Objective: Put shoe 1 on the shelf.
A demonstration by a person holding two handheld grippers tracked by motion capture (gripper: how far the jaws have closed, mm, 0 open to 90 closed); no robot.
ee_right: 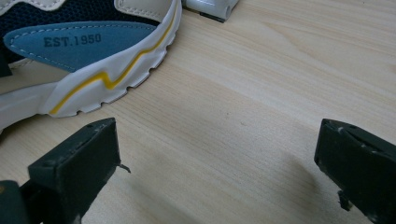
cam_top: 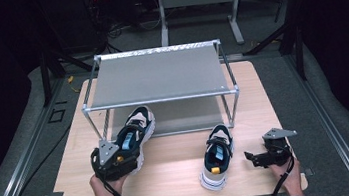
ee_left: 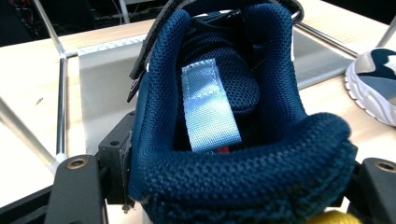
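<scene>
navy mesh: heel collar of the left shoe [ee_left: 243, 154] sits between the left gripper [cam_top: 112, 161] jaws, which pinch it from both sides; pale blue pull tab faces the camera in the left gripper view.
hold: gripped at the heel, toe aimed at the rack [cam_top: 157, 75]. My read: a heel grip lets the shoe go in toe-first, probably onto the lower shelf [cam_top: 174, 115].
shoe position: left of centre in the high view, toe already at the rack's front edge, heel at the person's left hand [cam_top: 104, 189].
second shoe: right shoe [cam_top: 216, 156] stands free on the worktop [cam_top: 172, 174], lower centre, toe toward the rack.
right gripper [cam_top: 263, 156]: jaws spread, nothing between them, low over bare wood at lower right, just beside the second shoe's sole.
in the way: front left rack post [cam_top: 96, 122] is near the held shoe's toe; top shelf overhangs the lower one, so likely a low flat entry is needed.
clearance: the two shoes are well apart.
</scene>
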